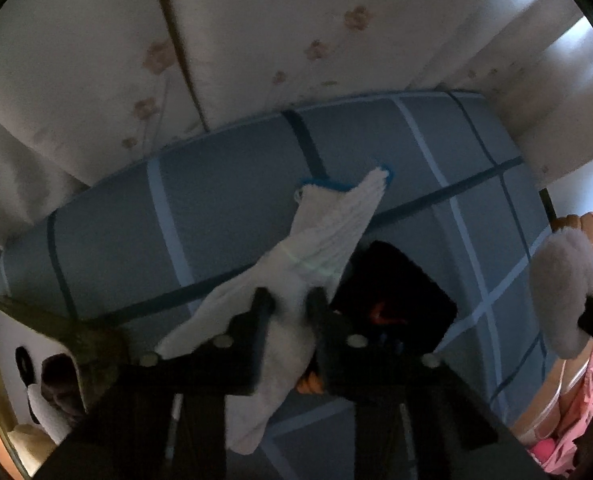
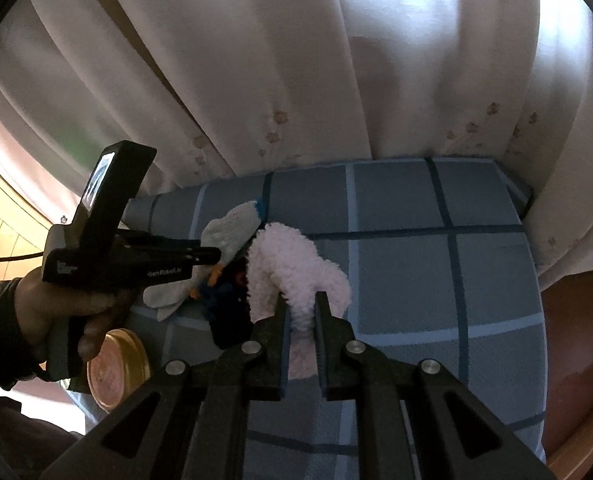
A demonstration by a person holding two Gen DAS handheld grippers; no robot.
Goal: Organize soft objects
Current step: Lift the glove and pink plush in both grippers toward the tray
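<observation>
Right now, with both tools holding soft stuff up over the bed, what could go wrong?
1. The white glove is pinched only near its middle by the left tool, both ends dangling; it might slip out.
2. The fluffy pink sock in the right tool hangs close to the glove, so they could tangle.
3. A dark sock lies right below; a dangling end could drag it.

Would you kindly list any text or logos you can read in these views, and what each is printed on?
"GenRobot.AI": on the side of the left hand-held gripper, seen from the right wrist view; partly blurred.
Small white mark nearer its handle: too blurred to read.
Round gold lid: faint embossing, unreadable.
Black item's red mark: a logo, no letters.
</observation>
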